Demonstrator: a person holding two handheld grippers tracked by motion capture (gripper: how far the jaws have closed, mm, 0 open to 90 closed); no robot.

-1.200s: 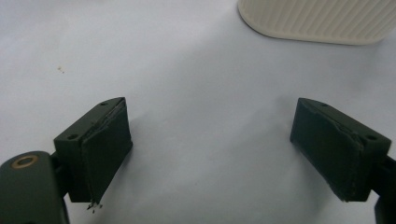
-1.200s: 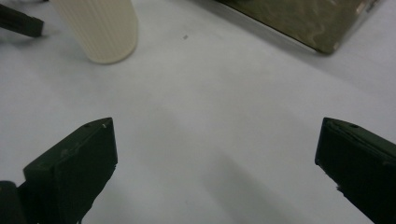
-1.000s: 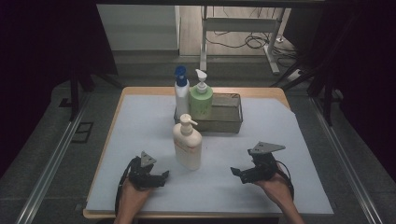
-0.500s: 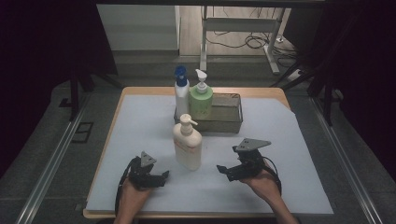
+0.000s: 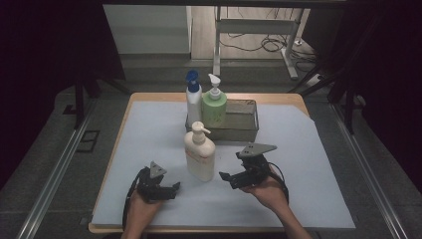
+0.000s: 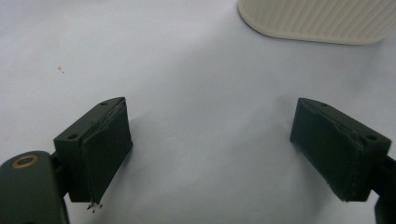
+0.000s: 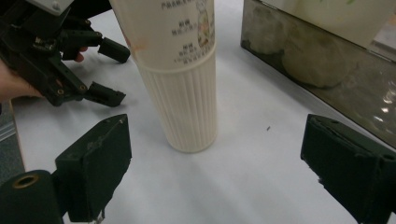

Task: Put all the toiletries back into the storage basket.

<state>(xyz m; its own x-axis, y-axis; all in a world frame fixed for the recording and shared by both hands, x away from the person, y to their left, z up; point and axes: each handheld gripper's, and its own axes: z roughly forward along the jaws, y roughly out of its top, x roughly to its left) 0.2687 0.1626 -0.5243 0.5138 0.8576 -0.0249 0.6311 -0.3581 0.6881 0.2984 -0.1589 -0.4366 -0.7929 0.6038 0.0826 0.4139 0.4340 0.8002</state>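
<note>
On the white sheet covering the table (image 5: 149, 124), the cream pump bottle (image 5: 200, 152) stands upright, right between the two grippers. The right gripper (image 5: 230, 179) sits just beside the bottle's base, jaws pointing at it; they've just been easing inward a touch, yet they stand wide and released, with nothing pressed between the pads. From the right gripper view, the ribbed lower half of the cream pump bottle (image 7: 184, 88) rises ahead, nearer the left-hand jaw than the other, apart from both pads. Beyond it in that view lies the left gripper (image 7: 112, 74) in a hand, its jaws parted too.

Over at the left gripper (image 5: 174, 188), low on the sheet near the table's front edge, the jaws gape with only bare white sheet between them. In the left gripper view, the bottle's ribbed base (image 6: 317, 21) sits ahead and off toward the right-hand jaw, clear of the pads.

Behind the cream bottle sits a metal basket (image 5: 244, 127). A green pump bottle (image 5: 214, 109) looks to be standing in the basket's left end, though the wall hides its foot, and a white bottle with a blue cap (image 5: 193, 102) stands just beside it
</note>
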